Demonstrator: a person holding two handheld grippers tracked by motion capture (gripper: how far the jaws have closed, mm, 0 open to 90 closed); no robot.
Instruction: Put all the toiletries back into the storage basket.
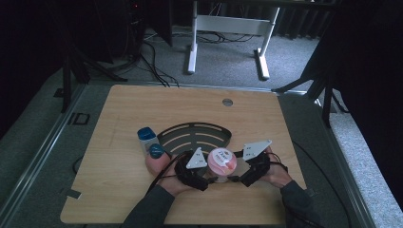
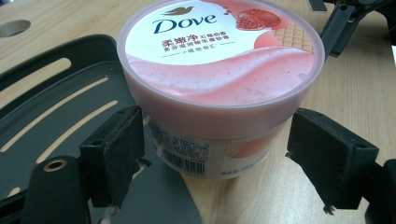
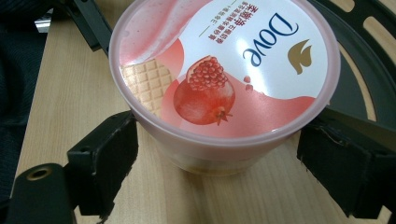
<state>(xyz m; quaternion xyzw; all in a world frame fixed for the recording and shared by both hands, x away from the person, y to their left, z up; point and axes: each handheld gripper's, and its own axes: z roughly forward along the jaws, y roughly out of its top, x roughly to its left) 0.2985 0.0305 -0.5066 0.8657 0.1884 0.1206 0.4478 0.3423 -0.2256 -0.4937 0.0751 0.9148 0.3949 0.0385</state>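
A pink Dove tub (image 1: 222,160) with a pomegranate lid stands at the table's front middle, just off the black slotted tray (image 1: 195,134). Both grippers meet on it from opposite sides. In the left gripper view the tub (image 2: 219,70) sits between my left gripper's (image 2: 215,158) jaws, whose pads (image 2: 116,154) touch its wall under the rim. In the right gripper view my right gripper (image 3: 217,163) holds the same tub (image 3: 224,70) the same way, pads (image 3: 105,161) against both sides. Seen from above, the left gripper (image 1: 214,176) comes in from the left and the right gripper (image 1: 235,176) from the right.
A white bottle with a blue cap (image 1: 146,137) and a pink bottle with a blue top (image 1: 157,159) lie left of the tray, close to my left hand. The wooden table (image 1: 142,199) has a cable hole (image 1: 227,101) at the back. Floor cables and white desk legs (image 1: 192,52) lie beyond.
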